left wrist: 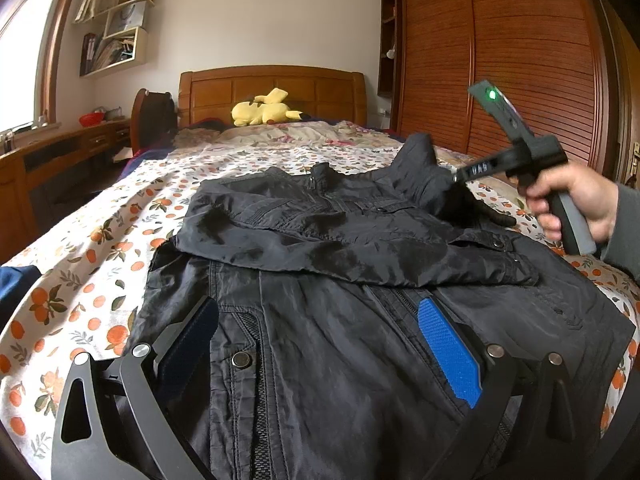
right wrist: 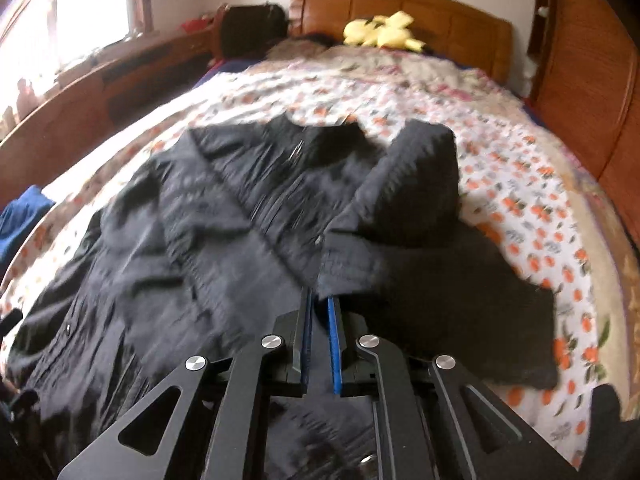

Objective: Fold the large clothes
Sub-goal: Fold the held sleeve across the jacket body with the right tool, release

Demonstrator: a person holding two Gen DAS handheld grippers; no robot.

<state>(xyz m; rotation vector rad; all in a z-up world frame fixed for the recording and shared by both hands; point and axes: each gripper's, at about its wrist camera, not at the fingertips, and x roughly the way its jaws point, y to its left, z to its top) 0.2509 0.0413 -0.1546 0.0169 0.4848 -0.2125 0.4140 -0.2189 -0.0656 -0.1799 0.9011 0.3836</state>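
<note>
A black jacket (left wrist: 320,288) lies spread on the bed, its left sleeve (left wrist: 304,232) folded across the chest. My left gripper (left wrist: 320,320) is open, fingers apart, low over the jacket's front near the hem. In the right wrist view the jacket (right wrist: 168,248) fills the middle, blurred. My right gripper (right wrist: 320,304) is shut on the cuff of the right sleeve (right wrist: 404,200), which is raised off the jacket's body. The right gripper also shows in the left wrist view (left wrist: 460,178), held in a hand at the jacket's right shoulder.
The bed (left wrist: 100,240) has an orange-print sheet. A yellow plush toy (left wrist: 262,110) lies by the wooden headboard (left wrist: 272,88). A blue cloth (right wrist: 20,216) lies at the bed's left edge. A desk (left wrist: 52,160) stands left, a wooden wardrobe (left wrist: 520,60) right.
</note>
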